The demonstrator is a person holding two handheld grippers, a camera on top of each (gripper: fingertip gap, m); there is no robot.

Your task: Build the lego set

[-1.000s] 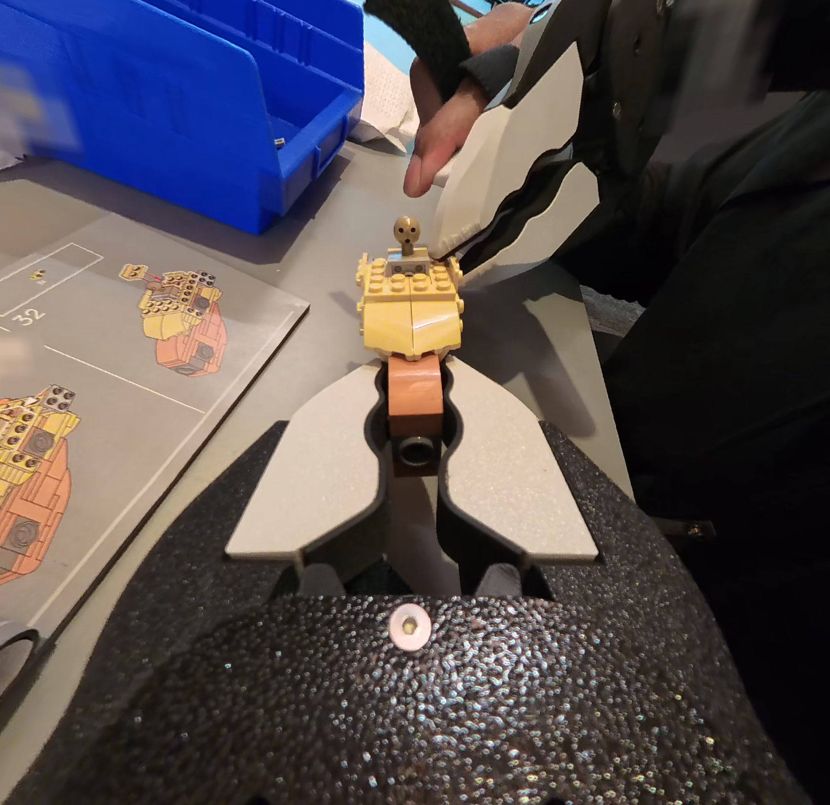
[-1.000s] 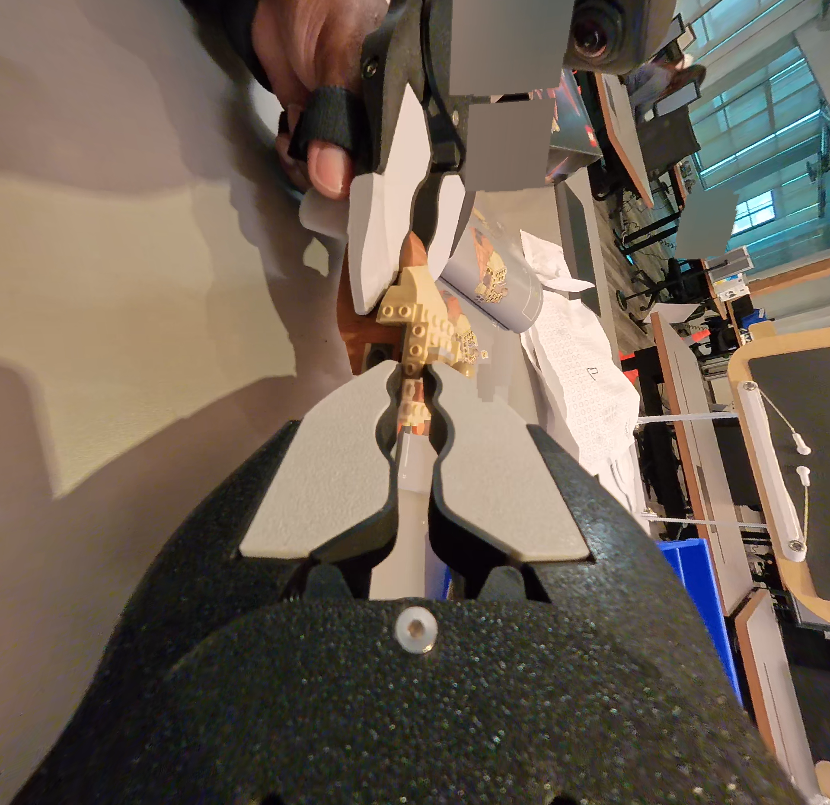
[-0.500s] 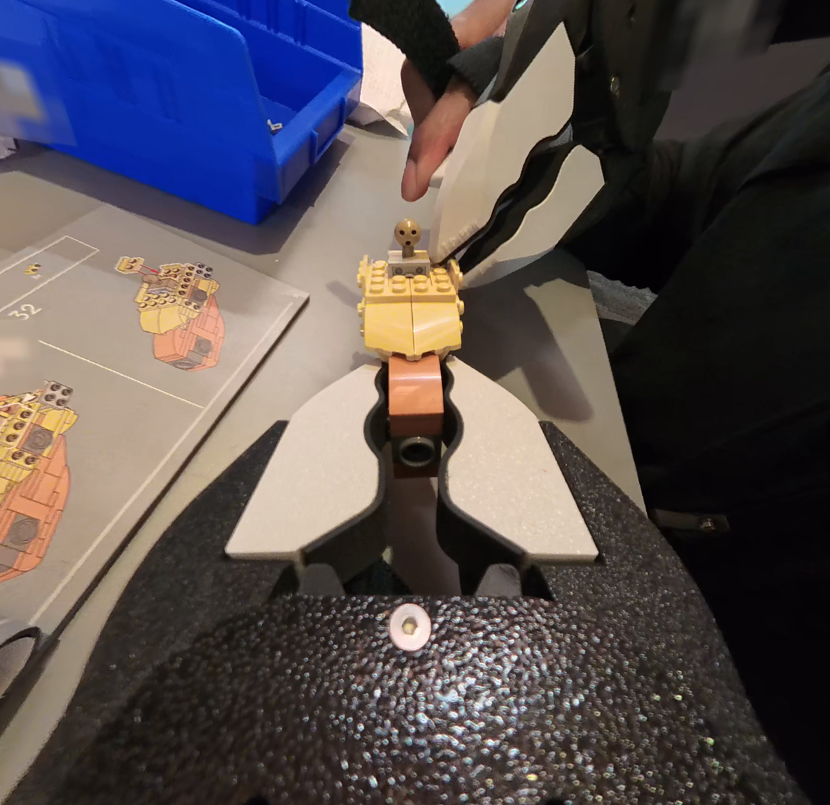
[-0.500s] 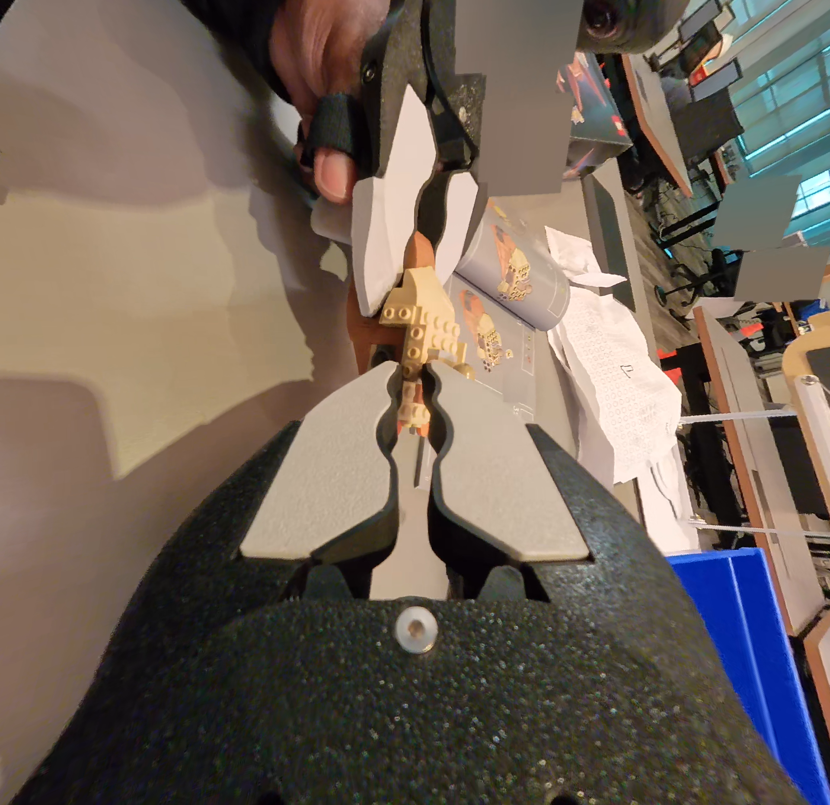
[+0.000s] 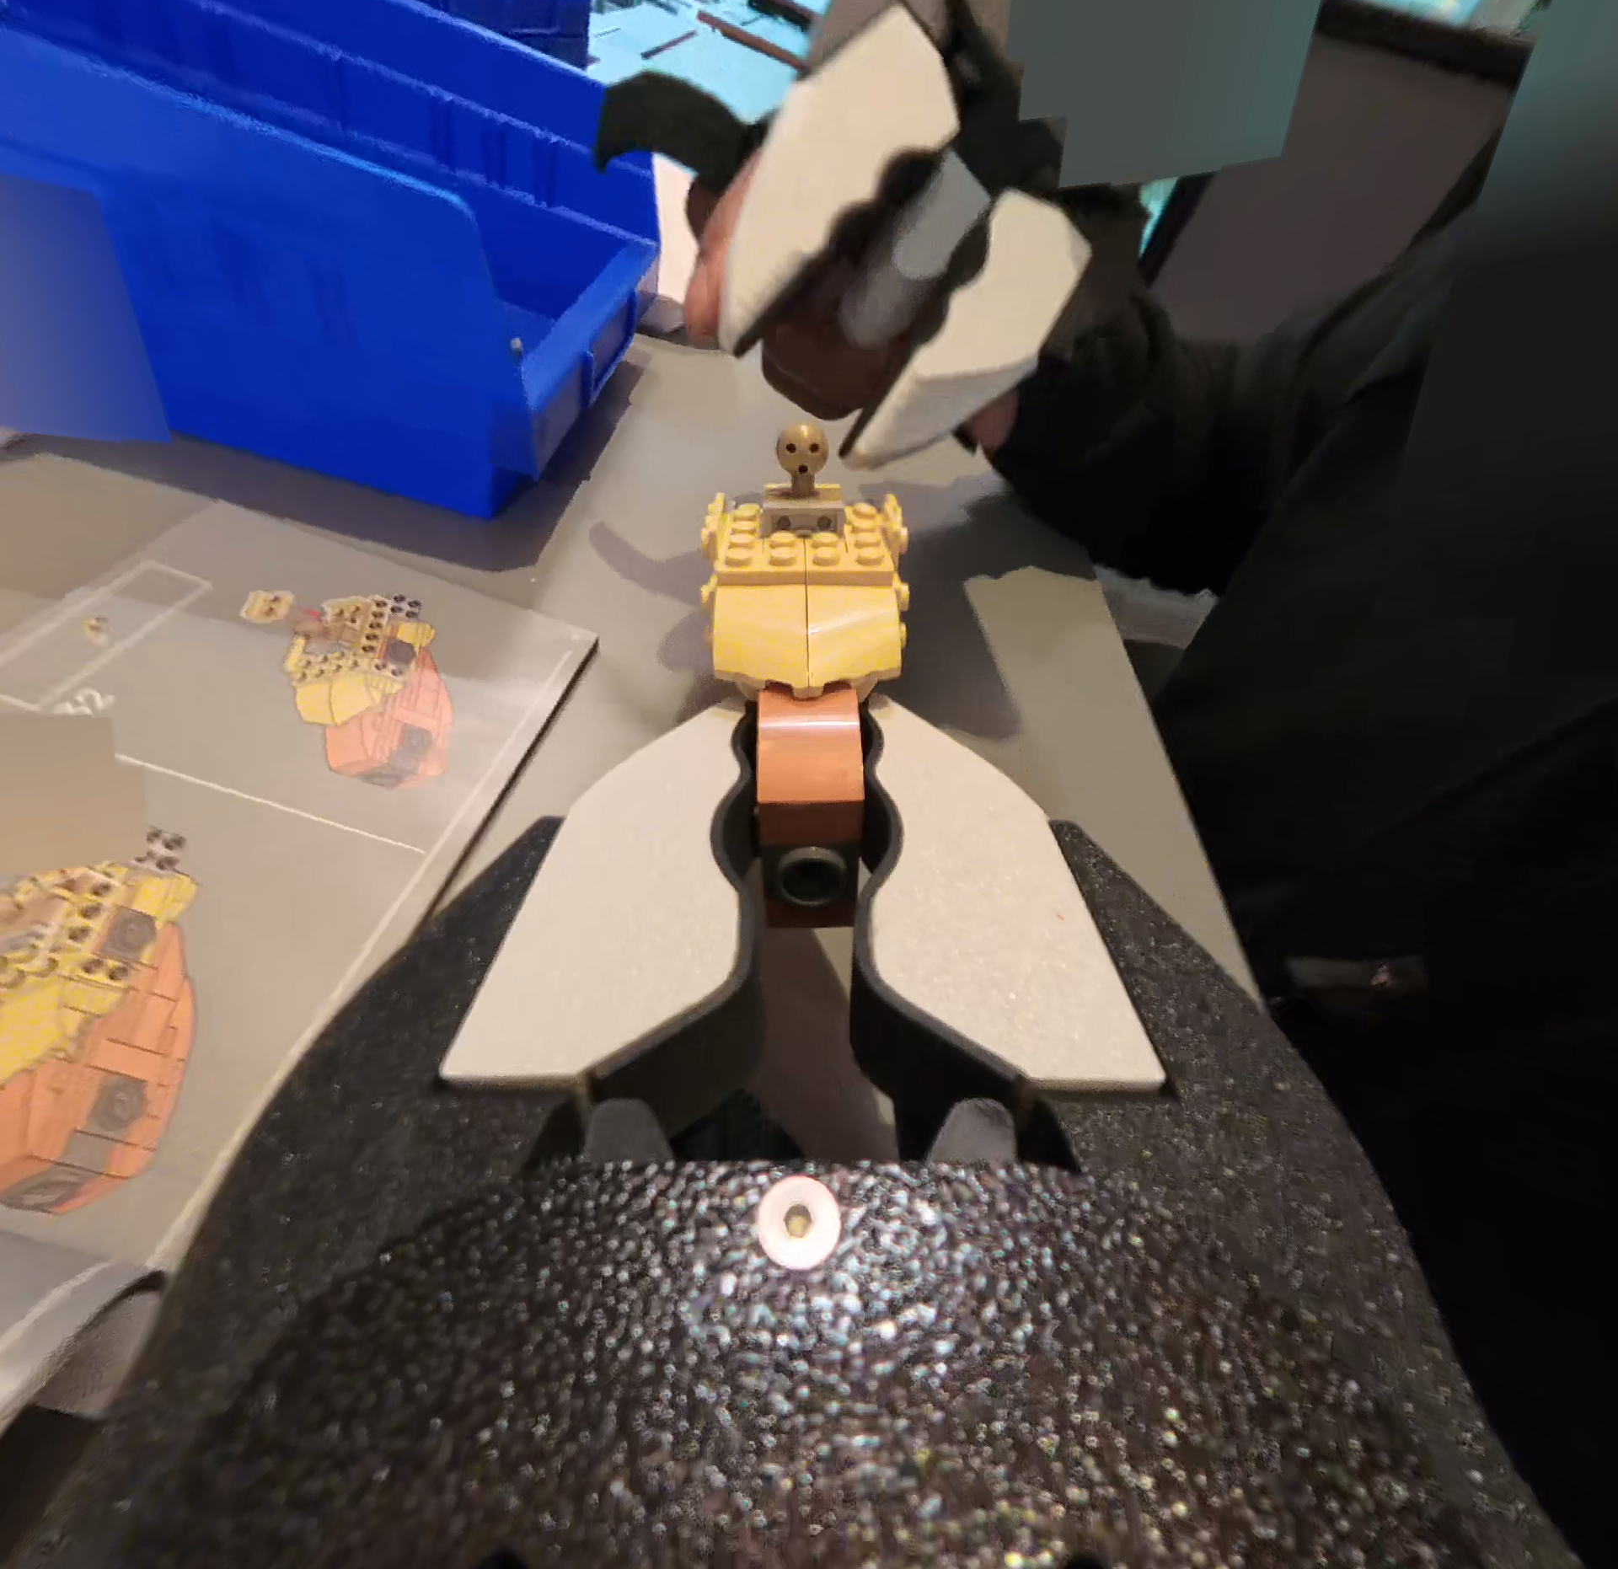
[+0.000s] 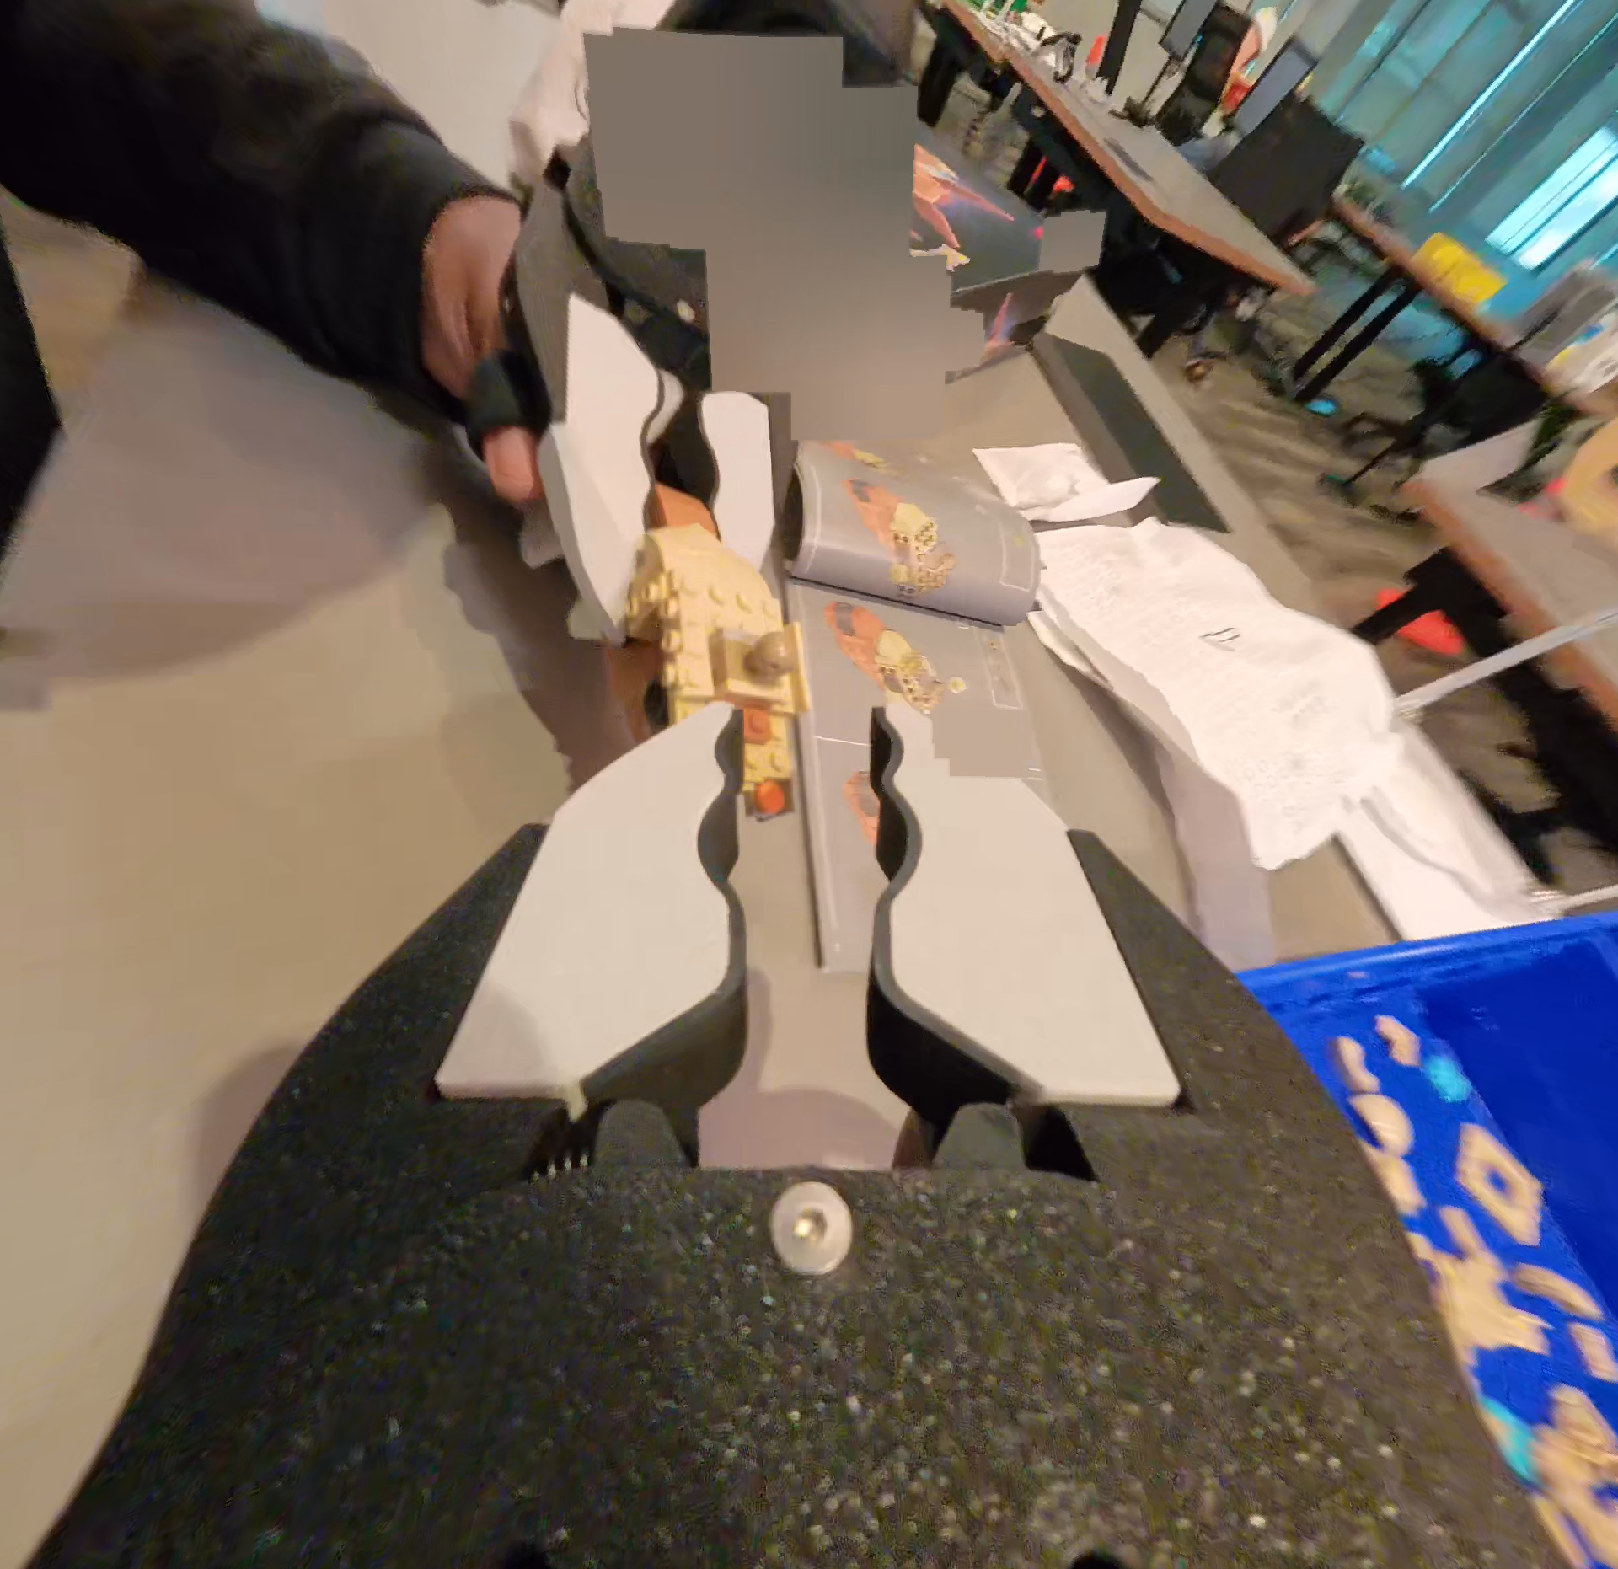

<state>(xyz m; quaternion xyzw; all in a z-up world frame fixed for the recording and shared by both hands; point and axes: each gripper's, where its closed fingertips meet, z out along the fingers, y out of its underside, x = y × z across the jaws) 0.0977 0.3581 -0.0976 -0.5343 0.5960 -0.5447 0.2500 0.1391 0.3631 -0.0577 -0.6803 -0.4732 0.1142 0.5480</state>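
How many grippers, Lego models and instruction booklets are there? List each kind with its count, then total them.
Grippers: 2 (left gripper, right gripper)
Lego model: 1
Instruction booklet: 1
Total: 4

Blocked on the left by the big blue bin (image 5: pixel 333 240) and the flat instruction booklet (image 5: pixel 263 739). Bare grey table (image 5: pixel 1033 651) open just right of the lego model (image 5: pixel 804 599). Crowded above the model's far end by the right gripper (image 5: pixel 884 301), fingers apart. Crumpled white paper (image 6: pixel 1226 678) piled beyond the booklet
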